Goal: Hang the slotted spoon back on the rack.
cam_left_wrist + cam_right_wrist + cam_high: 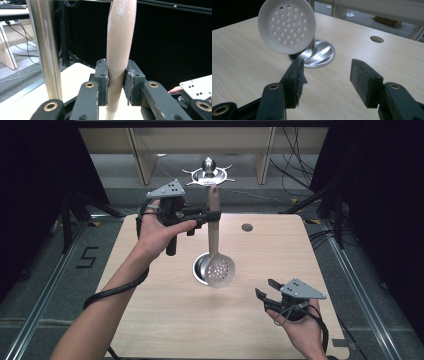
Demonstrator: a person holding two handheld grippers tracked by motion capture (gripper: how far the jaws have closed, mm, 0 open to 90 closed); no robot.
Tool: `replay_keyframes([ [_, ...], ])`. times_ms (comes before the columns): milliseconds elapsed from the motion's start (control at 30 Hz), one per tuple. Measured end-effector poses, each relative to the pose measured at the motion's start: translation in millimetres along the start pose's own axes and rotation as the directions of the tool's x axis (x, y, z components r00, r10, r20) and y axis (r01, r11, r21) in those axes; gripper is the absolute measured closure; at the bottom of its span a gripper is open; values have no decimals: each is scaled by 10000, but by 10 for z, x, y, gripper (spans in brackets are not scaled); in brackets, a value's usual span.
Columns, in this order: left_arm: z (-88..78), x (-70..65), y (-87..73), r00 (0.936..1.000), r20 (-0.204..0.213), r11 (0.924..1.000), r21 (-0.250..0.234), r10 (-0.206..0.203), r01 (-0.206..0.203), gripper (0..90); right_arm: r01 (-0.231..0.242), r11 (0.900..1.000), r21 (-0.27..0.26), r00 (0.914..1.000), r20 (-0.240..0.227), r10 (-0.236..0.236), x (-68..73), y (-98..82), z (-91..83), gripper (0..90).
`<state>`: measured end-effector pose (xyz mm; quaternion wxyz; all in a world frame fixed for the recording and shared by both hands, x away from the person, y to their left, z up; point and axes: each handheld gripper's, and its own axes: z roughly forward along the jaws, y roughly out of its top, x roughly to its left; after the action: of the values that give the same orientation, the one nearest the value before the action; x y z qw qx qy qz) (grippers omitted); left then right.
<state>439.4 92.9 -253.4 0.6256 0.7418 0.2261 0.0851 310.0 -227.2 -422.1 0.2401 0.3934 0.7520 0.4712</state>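
L gripper (212, 216) clamped on handle of slotted spoon (218, 265), spoon hanging bowl-down, mid-air, just beside steel rack pole over round steel base (199, 267) at table (280, 260) centre. Hook ring (209, 176) at pole top, above handle end. R gripper (264, 292) empty, jaws wide, low near table's near-right edge.

Step, my read: hang spoon on hook. Keep grip firm, handle vertical, lift straight, don't knock pole.

L gripper view: pads (102, 82) squeezing handle (120, 50), pole (46, 50) close beside. R gripper view: perforated bowl (287, 25) clear of base (322, 53).
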Motion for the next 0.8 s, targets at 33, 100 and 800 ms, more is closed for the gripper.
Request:
replay_keyframes([
  [33, 0, 3, -2, 10000, 13, 10000, -27, -49, 49, 741, 29, 10000, -4, 10000, 25, -29, -6, -1, 1, 455],
  [100, -2, 9, -7, 10000, 43, 9999, -53, -89, 90, 740, -13, 10000, -7, 10000, 43, 14, -2, -3, 6, 455],
  [800, 0, 78, -58, 9989, -34, 9986, -241, -474, 473, 727, -15, 9999, 157, 10000, -28, 15, 0, -9, 13, 455],
])
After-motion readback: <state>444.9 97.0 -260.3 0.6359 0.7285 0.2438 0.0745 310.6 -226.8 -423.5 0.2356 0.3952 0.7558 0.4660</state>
